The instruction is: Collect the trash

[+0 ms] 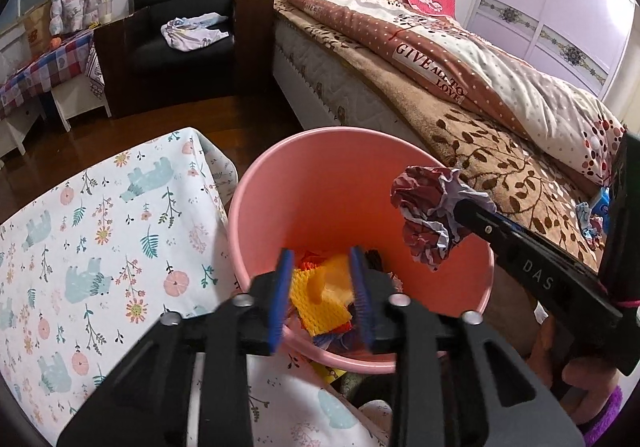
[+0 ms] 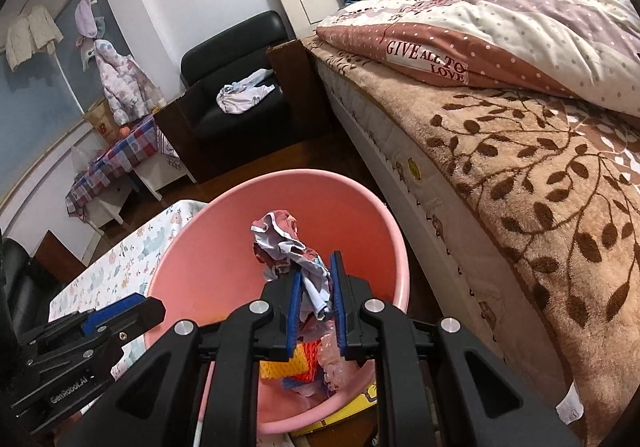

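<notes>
A black armchair [image 1: 188, 27] stands beside the bed [image 1: 460, 95], cloth-covered table [image 1: 100, 247] nearby.

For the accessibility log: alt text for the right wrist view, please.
The right gripper is shut on a crumpled paper wad held over the pink bin, which already holds yellow and orange scraps. The open left gripper enters at lower left; a bed lies to the right.

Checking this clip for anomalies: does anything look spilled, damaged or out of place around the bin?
Nothing stands out. The pink bin stands upright with trash inside, and the right gripper holds a crumpled wrapper over its opening. The left gripper is open and empty.
</notes>
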